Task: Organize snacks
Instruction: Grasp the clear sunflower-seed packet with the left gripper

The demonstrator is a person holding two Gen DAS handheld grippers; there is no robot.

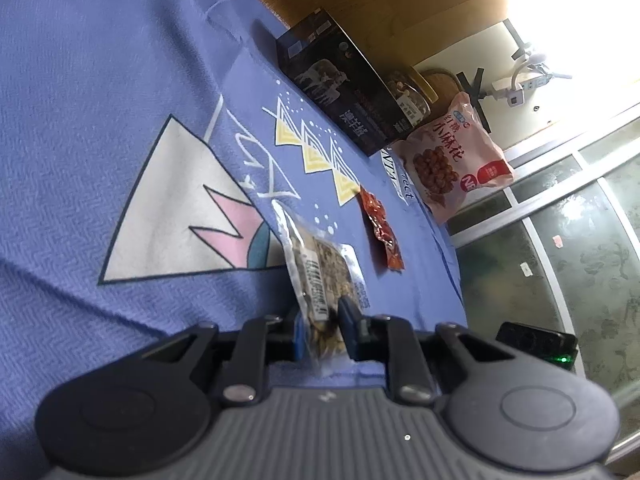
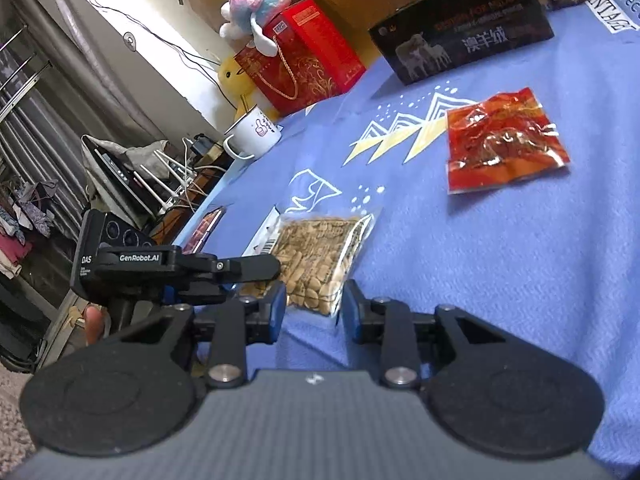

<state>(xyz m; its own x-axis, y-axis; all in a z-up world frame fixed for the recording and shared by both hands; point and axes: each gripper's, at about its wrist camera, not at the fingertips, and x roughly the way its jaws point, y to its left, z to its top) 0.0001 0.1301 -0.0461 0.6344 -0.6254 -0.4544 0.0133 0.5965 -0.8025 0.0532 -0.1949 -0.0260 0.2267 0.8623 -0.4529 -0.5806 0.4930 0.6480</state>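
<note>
The left gripper [image 1: 322,330] is clamped on the near edge of the nut bag [image 1: 320,268], its pads pinching the clear film with the bag standing on edge ahead of it. The right gripper [image 2: 314,302] is part open and empty, its jaws straddling the near corner of the same bag [image 2: 316,256] without pressing it, as far as this angle shows. The red packet [image 2: 504,140] lies flat farther out and to the right of the right gripper, well apart from the nuts; the black box [image 2: 460,28] stands beyond it at the cloth's [image 2: 520,280] far edge.

The hold is only on thin, slick film at one edge, so the loose nuts' weight could make the bag sag, swing or slip out during a lift. The two grippers are close together, so a collision is possible.
</note>
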